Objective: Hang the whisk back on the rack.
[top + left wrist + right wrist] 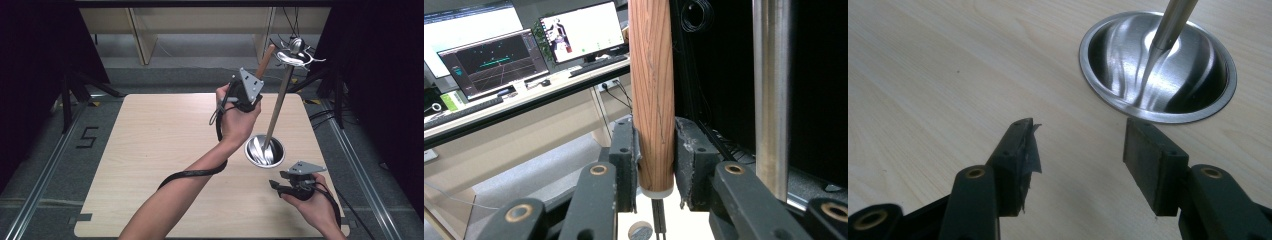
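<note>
A steel stand rises from a round bowl-shaped base [251,155] on the wooden table. Its pole [279,100] ends in a ring of hooks [296,55] where shiny metal utensil parts cluster. My left gripper [253,84] is raised high beside the pole, shut on a wooden utensil handle [265,61] that points up toward the hooks. In the left gripper view the handle [652,100] stands upright between the pads [625,160], with the pole [771,100] just to its right. My right gripper [274,186] rests low near the base, open and holding nothing [1080,145], facing the base [1118,45].
The light wooden table [165,145] stretches left of the stand. Dark curtains and black tripod legs [67,100] flank the table. A desk with monitors [574,32] shows behind the handle in the left gripper view.
</note>
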A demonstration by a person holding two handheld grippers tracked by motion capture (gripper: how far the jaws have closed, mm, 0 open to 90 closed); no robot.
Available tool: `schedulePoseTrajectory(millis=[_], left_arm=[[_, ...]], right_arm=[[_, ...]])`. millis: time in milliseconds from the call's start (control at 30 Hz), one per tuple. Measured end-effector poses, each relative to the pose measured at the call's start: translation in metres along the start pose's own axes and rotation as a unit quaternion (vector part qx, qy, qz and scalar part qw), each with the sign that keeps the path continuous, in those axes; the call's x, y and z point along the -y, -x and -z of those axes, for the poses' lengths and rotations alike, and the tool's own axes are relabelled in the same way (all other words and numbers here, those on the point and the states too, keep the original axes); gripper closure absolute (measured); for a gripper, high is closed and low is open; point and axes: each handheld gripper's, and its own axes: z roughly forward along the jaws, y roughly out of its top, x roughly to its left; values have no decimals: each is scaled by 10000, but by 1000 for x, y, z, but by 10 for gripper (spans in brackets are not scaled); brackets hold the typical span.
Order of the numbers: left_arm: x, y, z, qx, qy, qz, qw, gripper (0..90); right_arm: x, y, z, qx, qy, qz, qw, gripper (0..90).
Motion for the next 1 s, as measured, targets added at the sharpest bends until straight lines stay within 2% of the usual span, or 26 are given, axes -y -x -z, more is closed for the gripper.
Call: schedulePoseTrajectory(millis=[167,267,300,433,500,700,833,1000], left_arm=[[0,3,0,118,-81,-125,9998,688],[0,4,0,146,-43,-181,9997,677],[0,5,1,148,-40,-216,9996,673],[-1,6,1,197,-35,-265,9994,666],[-1,6,1,250,-41,-288,9993,654],[-3,8,3,326,-76,-363,9988,625],[-3,8,8,401,-77,-382,9984,617],[0,1,25,567,-110,-390,9976,599]], right_arm=[[-1,-2,1,-43,-53,-127,9999,470],[0,-1,0,-10,-2,-17,10000,470],[0,-2,1,-44,-59,-163,9998,469],[0,-2,1,-49,-60,-153,9999,470],[-1,0,1,7,-13,-11,10000,469],[-1,0,0,-2,-42,-6,10000,469],[-1,0,1,2,-34,-7,10000,469],[0,0,1,-30,-54,-72,10000,468]])
